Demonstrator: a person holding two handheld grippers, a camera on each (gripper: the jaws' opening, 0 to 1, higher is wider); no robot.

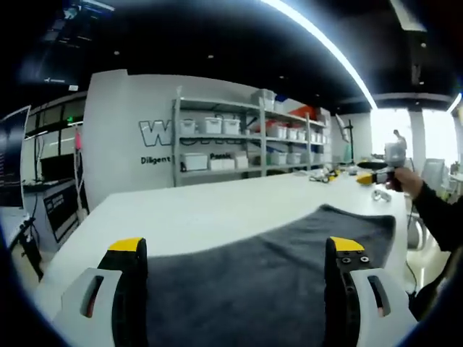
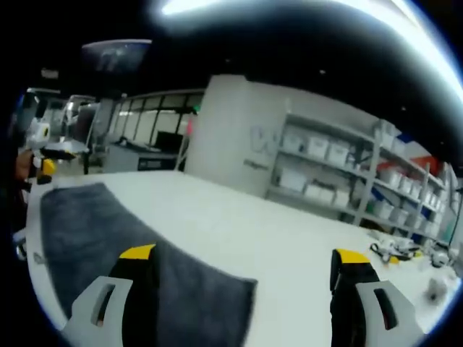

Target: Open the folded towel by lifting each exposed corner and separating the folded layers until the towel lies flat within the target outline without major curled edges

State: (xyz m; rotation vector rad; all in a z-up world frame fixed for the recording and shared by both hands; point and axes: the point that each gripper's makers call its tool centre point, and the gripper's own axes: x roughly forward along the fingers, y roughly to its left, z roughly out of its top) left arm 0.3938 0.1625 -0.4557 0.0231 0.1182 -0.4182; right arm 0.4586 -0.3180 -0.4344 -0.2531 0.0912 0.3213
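Your left tongs (image 1: 235, 271) hang spread wide over the near edge of the dark grey terry towel (image 1: 275, 260), lying on the white table (image 1: 202, 210); your right tongs (image 2: 246, 289) are spread too, pinching nothing. Pinch one layer only at a corner, lifting slowly. The far wall reads "Diligent", the rest hidden.

Right gripper (image 2: 242, 278) held above white table (image 2: 289, 238), jaws wide apart with yellow tips. Dark grey towel (image 2: 94, 231) spread flat at near left, passing under left jaw. Metal shelving with white bins (image 2: 347, 173) far right, against white wall.
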